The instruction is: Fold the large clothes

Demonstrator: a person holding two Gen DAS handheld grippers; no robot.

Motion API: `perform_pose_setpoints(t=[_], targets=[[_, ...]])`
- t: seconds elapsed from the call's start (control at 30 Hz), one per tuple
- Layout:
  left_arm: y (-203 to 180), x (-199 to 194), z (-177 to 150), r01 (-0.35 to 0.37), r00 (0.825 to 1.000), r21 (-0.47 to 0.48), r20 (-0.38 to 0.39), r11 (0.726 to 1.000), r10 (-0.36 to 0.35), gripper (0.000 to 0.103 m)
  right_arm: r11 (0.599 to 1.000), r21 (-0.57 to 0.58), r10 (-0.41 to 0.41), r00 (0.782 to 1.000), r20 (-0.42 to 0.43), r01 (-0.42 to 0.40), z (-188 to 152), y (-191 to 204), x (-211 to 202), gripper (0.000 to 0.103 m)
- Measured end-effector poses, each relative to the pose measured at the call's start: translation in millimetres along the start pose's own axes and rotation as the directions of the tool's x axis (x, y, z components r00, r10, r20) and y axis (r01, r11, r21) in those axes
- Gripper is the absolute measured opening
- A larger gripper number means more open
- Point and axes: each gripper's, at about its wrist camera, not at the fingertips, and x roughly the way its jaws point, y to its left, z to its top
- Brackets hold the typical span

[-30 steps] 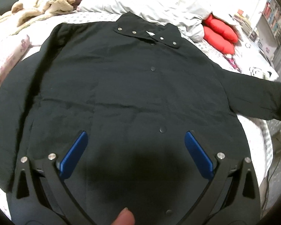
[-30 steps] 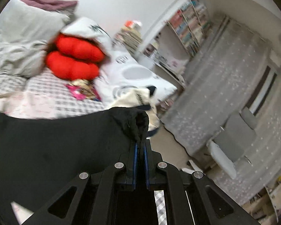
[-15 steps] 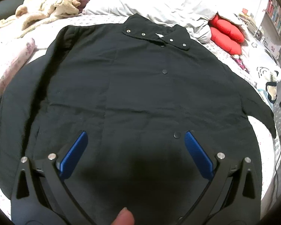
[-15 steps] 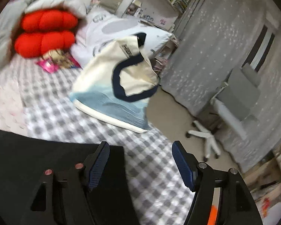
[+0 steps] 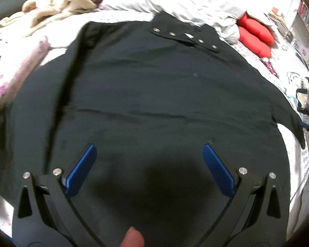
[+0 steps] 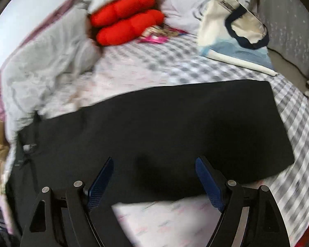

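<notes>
Black jacket (image 5: 154, 94) lies spread front-up across the bed (image 6: 175, 65), collar at the far side toward the grey pillow (image 5: 185, 2), hem at the near side. Its right sleeve (image 6: 164, 127) is laid out flat to the right, cuff edge square and reaching nearly to the bed's right side.

Left gripper (image 5: 148, 150): tongs spread wide, nothing between them, poised over the lower front panel. Right gripper (image 6: 154, 164): jaws have just been opening and now stand spread, no cloth between the pads, over the sleeve's near edge.

Step in hand, as judged: the jacket is smoothed out and the first fold is about to start. To do it well, take the sleeve at the cuff with a shallow pinch through both layers, lift only enough to clear, and carry it left across the chest so the fold line runs along the shoulder seam. The left gripper should pin the body near the hem so it does not drag.

Edges and room: the right wrist view is motion-blurred, so the exact margin at the cuff is uncertain. Red cushion (image 6: 125, 20) and cream tote bag (image 6: 232, 22) sit at the far right, well apart from the sleeve. A beige blanket (image 5: 57, 2) crowds the far left. The near right of the bed is bare sheet, so there is room to work there.
</notes>
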Motion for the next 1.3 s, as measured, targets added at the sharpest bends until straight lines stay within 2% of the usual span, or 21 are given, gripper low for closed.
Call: perform_pose_setpoints(t=[0.1, 0.17, 0.27, 0.43, 0.53, 0.63, 0.73, 0.8, 0.93, 0.97, 1.0, 1.07, 1.1, 1.13, 1.23, 1.3], targets=[[25, -10, -5, -0.033, 0.999, -0.001, 0.017, 0.999, 0.033, 0.102, 0.995, -0.044, 0.097, 0.994, 0.042, -0.095, -15, 37, -43, 0.083], [41, -20, -10, -0.067, 0.998, 0.023, 0.023, 0.998, 0.066, 0.102, 0.988, -0.085, 0.138, 0.987, 0.086, -0.130, -30, 58, -70, 0.085], [57, -33, -17, -0.104, 0.994, 0.053, 0.019, 0.993, 0.103, 0.102, 0.974, -0.132, 0.199, 0.971, 0.131, -0.182, -66, 83, -100, 0.090], [89, -49, -39, -0.132, 0.990, 0.073, -0.032, 0.988, 0.135, 0.102, 0.954, -0.213, 0.230, 0.971, 0.069, -0.211, -115, 111, -93, 0.090], [111, -52, -53, -0.107, 0.991, 0.050, -0.079, 0.993, 0.111, 0.102, 0.958, -0.199, 0.220, 0.974, 0.043, -0.208, -138, 117, -80, 0.090], [129, -45, -63, -0.096, 0.986, 0.030, -0.136, 0.995, 0.099, 0.101, 0.959, -0.189, 0.209, 0.977, -0.034, -0.211, -150, 126, -63, 0.090], [137, -32, -67, -0.079, 0.977, 0.037, -0.197, 0.996, 0.085, 0.091, 0.951, -0.216, 0.223, 0.975, -0.013, -0.220, -153, 139, -64, 0.090], [148, -23, -73, -0.064, 0.967, -0.008, -0.249, 0.998, 0.060, 0.075, 0.947, -0.240, 0.216, 0.976, -0.017, -0.214, -156, 147, -60, 0.090], [154, -13, -73, -0.076, 0.957, -0.011, -0.282, 0.997, 0.070, 0.065, 0.940, -0.248, 0.229, 0.972, -0.046, -0.233, -157, 157, -54, 0.090], [152, -13, -72, -0.076, 0.957, 0.005, -0.280, 0.997, 0.074, 0.052, 0.940, -0.249, 0.230, 0.972, -0.046, -0.234, -157, 159, -54, 0.090], [149, -14, -70, -0.070, 0.958, 0.020, -0.277, 0.997, 0.073, 0.035, 0.940, -0.248, 0.229, 0.972, -0.046, -0.234, -158, 159, -53, 0.090], [143, -21, -63, -0.067, 0.961, 0.034, -0.266, 0.997, 0.074, 0.007, 0.940, -0.248, 0.232, 0.972, -0.043, -0.235, -157, 162, -53, 0.090], [138, -29, -55, -0.110, 0.960, 0.055, -0.252, 0.992, 0.120, 0.006, 0.941, -0.246, 0.232, 0.972, -0.039, -0.234, -157, 162, -53, 0.090], [134, -37, -48, -0.119, 0.965, 0.069, -0.228, 0.990, 0.132, 0.006, 0.942, -0.243, 0.230, 0.972, -0.037, -0.232, -157, 162, -53, 0.090], [120, -81, -14, -0.131, 0.984, 0.109, -0.103, 0.985, 0.142, 0.005, 0.947, -0.228, 0.224, 0.974, -0.035, -0.226, -158, 161, -52, 0.090], [118, -112, 13, -0.152, 0.988, 0.115, -0.018, 0.982, 0.155, 0.005, 0.949, -0.221, 0.222, 0.974, -0.037, -0.225, -158, 161, -50, 0.090]])
